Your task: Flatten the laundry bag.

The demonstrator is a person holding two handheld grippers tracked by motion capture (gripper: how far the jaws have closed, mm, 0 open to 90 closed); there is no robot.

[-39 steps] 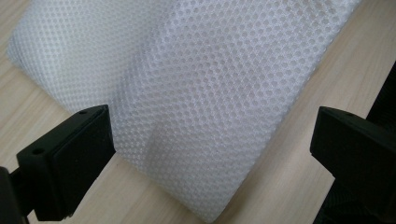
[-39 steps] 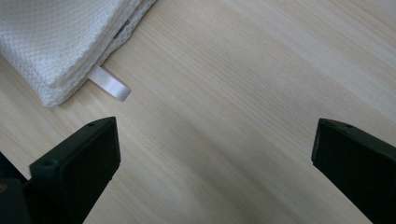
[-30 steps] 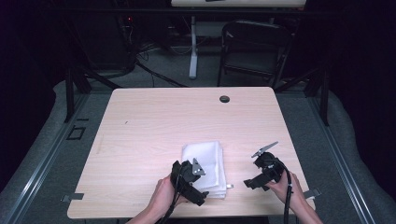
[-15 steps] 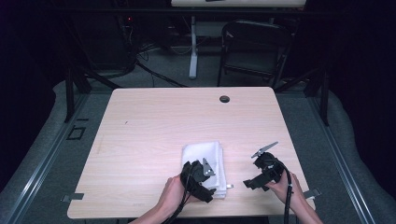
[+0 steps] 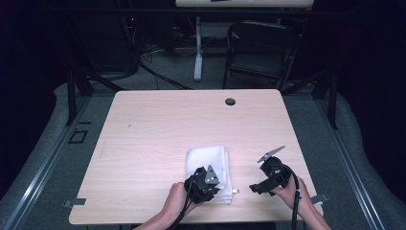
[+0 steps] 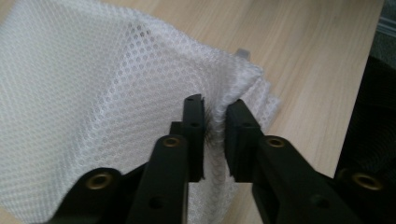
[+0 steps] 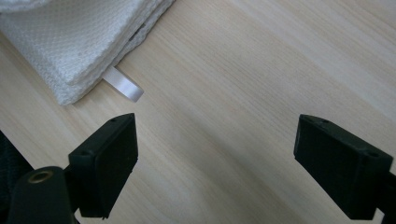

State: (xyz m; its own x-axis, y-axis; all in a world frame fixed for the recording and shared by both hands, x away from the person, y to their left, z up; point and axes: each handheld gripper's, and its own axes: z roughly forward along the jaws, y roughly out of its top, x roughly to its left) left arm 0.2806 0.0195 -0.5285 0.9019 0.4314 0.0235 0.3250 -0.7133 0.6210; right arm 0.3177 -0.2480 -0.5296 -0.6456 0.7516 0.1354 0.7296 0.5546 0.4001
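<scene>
A folded white mesh cloth (image 5: pixel 209 165) is lying on the near half of a light wooden table (image 5: pixel 158 129), a little right of the middle and close to the person's edge. The left gripper (image 5: pixel 205 183), held in the person's left hand (image 5: pixel 176 201), is sitting on the near end of the cloth, and its jaws have just been closing; in the left gripper view the left gripper (image 6: pixel 215 122) is pinching a raised fold of the cloth (image 6: pixel 93 102) at its edge, with the mesh bunching up between the two black pads and only a narrow gap remaining. The top layer is lifting slightly around the pinch, while the rest is lying flat on the wood. A small white tag (image 7: pixel 123 85) is sticking out from under the corner of the cloth (image 7: pixel 70 42) onto the bare table (image 7: pixel 243 93). The right gripper (image 5: pixel 268 178), held in the person's right hand (image 5: pixel 292 194), is hovering well to the right of the cloth, near the table's right front corner. Its jaws have been easing inward a little but are standing wide apart, and in the right gripper view the right gripper (image 7: pixel 217 154) is showing nothing but bare wood between its pads. A small dark round cap (image 5: pixel 230 101) is sitting near the far edge of the table, well apart from everything else.
</scene>
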